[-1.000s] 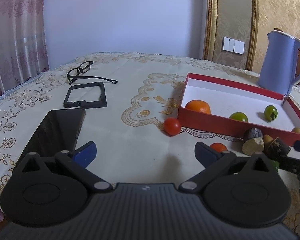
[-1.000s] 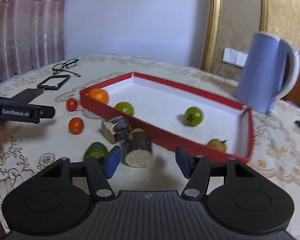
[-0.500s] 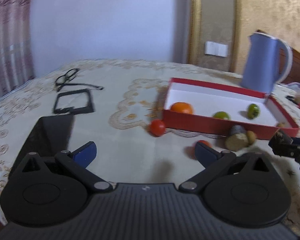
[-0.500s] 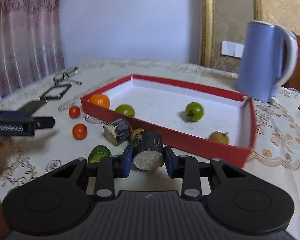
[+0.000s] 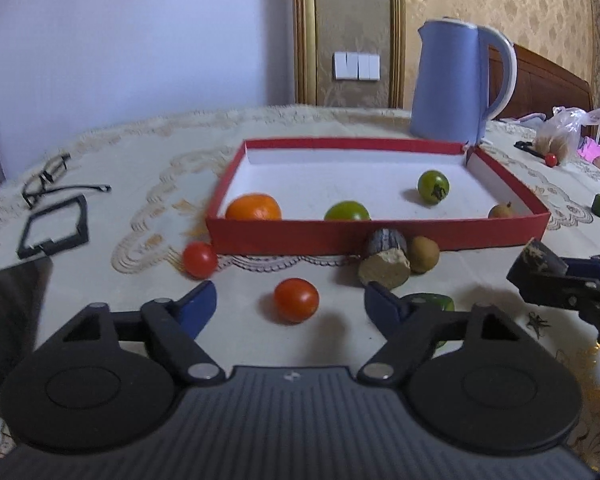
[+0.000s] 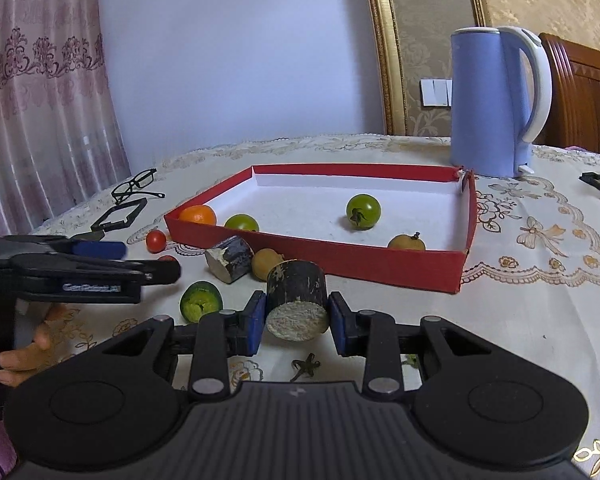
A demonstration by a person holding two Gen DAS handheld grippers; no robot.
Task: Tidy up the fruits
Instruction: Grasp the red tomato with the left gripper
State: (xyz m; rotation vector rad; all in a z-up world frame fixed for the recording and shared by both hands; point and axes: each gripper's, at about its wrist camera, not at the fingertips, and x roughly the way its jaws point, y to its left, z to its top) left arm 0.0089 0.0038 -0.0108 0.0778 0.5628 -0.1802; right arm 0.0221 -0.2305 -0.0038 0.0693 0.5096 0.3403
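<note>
**Box partly filled, most pieces yet outside**

The right gripper clamps a dark-barked cut chunk above the cloth; the left gripper hangs spread, empty, around a red tomato. Beyond, a green piece, a second chunk, a brown fruit and another tomato lie outside. Farther, the red box holds four fruits. Roughly half remains, I judge.

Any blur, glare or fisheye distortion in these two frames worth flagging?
Left wrist view: mild blur on the glasses and tray edge; door frame bows slightly. Right wrist view: sharper, the gold frame curves strongly, the kettle is evenly lit, soft shadows beneath the held sugarcane piece. No harsh glare.
</note>
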